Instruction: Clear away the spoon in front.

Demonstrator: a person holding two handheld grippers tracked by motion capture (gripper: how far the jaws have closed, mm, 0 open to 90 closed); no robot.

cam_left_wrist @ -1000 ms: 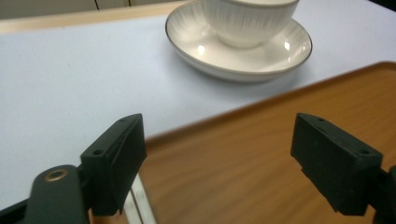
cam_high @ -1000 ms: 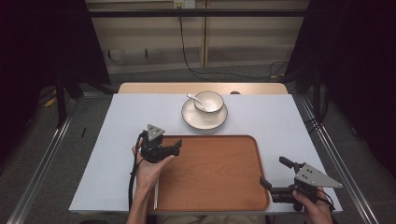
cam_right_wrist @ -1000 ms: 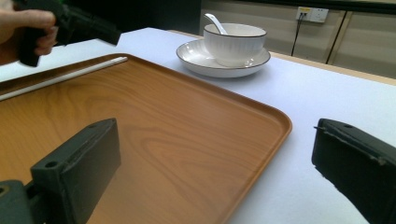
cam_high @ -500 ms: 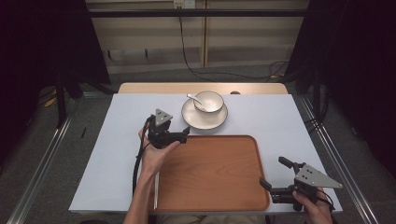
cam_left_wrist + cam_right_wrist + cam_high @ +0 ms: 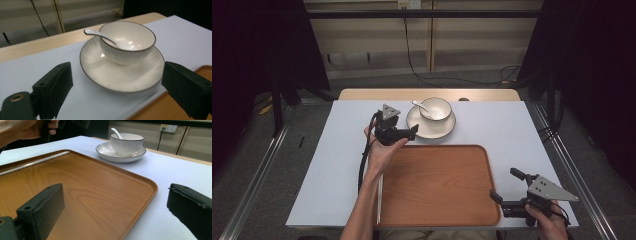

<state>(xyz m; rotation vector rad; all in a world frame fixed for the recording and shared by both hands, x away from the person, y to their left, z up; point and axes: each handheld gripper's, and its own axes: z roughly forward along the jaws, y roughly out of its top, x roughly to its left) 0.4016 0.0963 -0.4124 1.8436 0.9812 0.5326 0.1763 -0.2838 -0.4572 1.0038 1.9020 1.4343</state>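
My left tool [image 5: 412, 131] hangs released, jaws spread wide, just short of the near-left rim of the saucer [image 5: 447, 128]; in the left gripper view the two black jaws stand either side of the saucer [image 5: 110, 75] without touching it. My right tool [image 5: 504, 187] sits low at the near right corner of the counter [image 5: 512, 125], also released, its jaws wide apart and holding nothing, just beside the right edge of the wooden tray [image 5: 437, 185].

The tray lies on the near middle of the white counter, and a thin pale stick [image 5: 379, 200] lies along its left edge. From the right gripper view the tray [image 5: 87, 190] spreads between my jaws, with the stick [image 5: 35, 162] along its far-left rim.

Beyond the tray, the saucer rests on the counter well apart from my right tool. A white bowl [image 5: 435, 108] stands upright on it, and a white spoon [image 5: 420, 106] leans in the bowl, handle pointing out over the left rim.
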